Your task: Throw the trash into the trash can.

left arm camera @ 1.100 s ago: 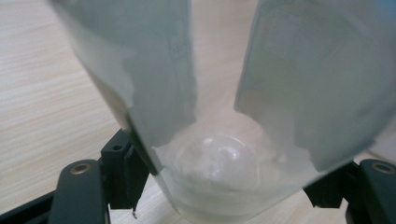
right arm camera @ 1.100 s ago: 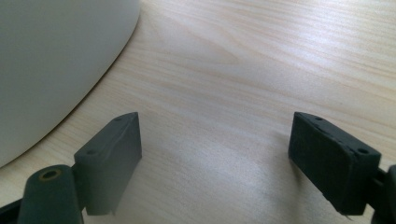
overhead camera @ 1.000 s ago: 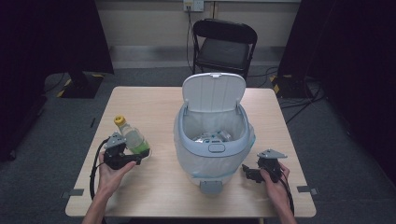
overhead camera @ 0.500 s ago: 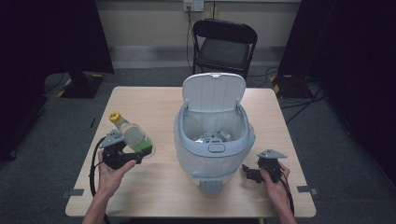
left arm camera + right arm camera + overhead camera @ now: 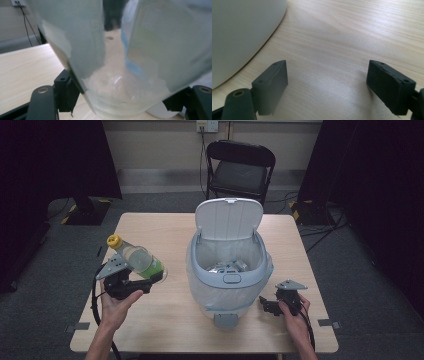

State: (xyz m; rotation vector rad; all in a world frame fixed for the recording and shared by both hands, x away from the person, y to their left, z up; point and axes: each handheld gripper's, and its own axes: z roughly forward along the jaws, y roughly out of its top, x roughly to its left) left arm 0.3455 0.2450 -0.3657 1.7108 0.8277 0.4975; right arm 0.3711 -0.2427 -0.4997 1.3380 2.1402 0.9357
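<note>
A clear plastic bottle (image 5: 137,258) with a yellow cap and a green label is held off the table, tilted with its cap up and to the left. My left gripper (image 5: 150,281) is shut on its lower end; in the left gripper view the bottle (image 5: 120,65) sits right between the jaws. A white bin (image 5: 227,267) with its lid raised stands in the middle of the table, with some rubbish inside. My right gripper (image 5: 264,306) rests open on the table to the right of the bin, nothing between its fingers (image 5: 270,85).
The wooden table (image 5: 165,232) has bare surface behind and beside the bin. A black folding chair (image 5: 239,167) stands behind the table. The bin's curved white wall (image 5: 239,32) lies close to the left of my right gripper.
My left gripper has lifted the bottle and swung it so the cap points further up and left. The right gripper has stayed where it was.
</note>
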